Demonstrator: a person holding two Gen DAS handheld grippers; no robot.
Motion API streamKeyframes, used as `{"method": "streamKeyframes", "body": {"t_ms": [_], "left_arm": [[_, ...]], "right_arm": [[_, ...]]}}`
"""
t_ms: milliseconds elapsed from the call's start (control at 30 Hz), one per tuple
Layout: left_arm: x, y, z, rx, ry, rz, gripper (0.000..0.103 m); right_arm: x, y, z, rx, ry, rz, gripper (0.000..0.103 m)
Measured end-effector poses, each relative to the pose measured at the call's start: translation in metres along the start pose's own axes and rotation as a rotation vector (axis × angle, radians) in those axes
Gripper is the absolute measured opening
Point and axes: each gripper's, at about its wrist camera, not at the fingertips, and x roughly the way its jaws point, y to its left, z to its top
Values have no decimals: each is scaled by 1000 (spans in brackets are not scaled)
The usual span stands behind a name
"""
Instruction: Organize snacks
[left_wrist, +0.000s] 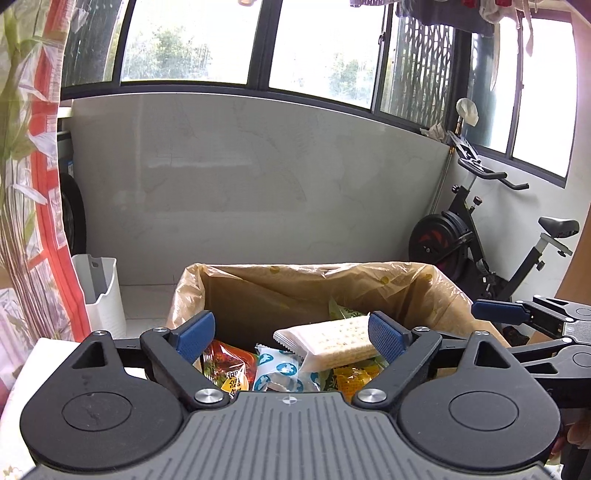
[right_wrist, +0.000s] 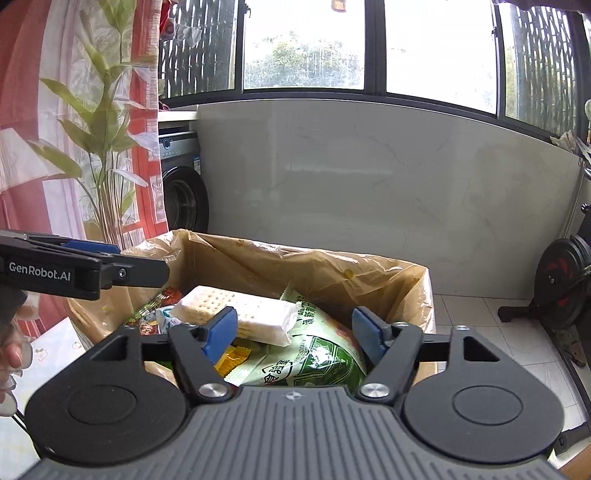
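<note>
Clear-wrapped cracker pack (left_wrist: 332, 341) lies loose atop the heaped snacks in the bag-lined box (left_wrist: 236, 295), both the left claw (left_wrist: 291, 334) and right claw (right_wrist: 293, 332) open and empty, so a careless nudge could tip it overboard.

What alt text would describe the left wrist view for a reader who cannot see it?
An open left gripper hovers over a bag-lined box of snacks, with a cracker pack lying on top. The right gripper reaches in from the right, and an exercise bike stands by the windows behind.
</note>
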Motion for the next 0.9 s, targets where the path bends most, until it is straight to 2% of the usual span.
{"method": "streamKeyframes", "body": {"t_ms": [100,167,233,433,467,533,600,767,900], "left_arm": [[-21,-4,7,15,-24,22,97],[-34,-7,10,29,-38,39,98],[-48,-11,11,44,-51,53,99],[-91,-20,12,84,-70,109,103],[-99,-19,12,77,-78,99,103],[-115,-17,12,56,-103,63,103],[-130,-17,12,48,-127,56,103],[-161,-26,8,55,-161,137,103],[-185,-26,5,34,-175,135,103]], "right_arm": [[-18,2,3,44,-21,-13,86],[-30,4,5,78,-33,-14,95],[-42,7,7,99,-45,-25,97],[-77,23,11,116,-38,-152,102],[-83,25,11,115,-39,-164,103],[-94,29,10,112,-41,-161,103],[-105,31,7,124,-45,-157,103],[-131,36,4,166,-67,-152,103],[-155,39,6,188,-101,-112,103]]}}
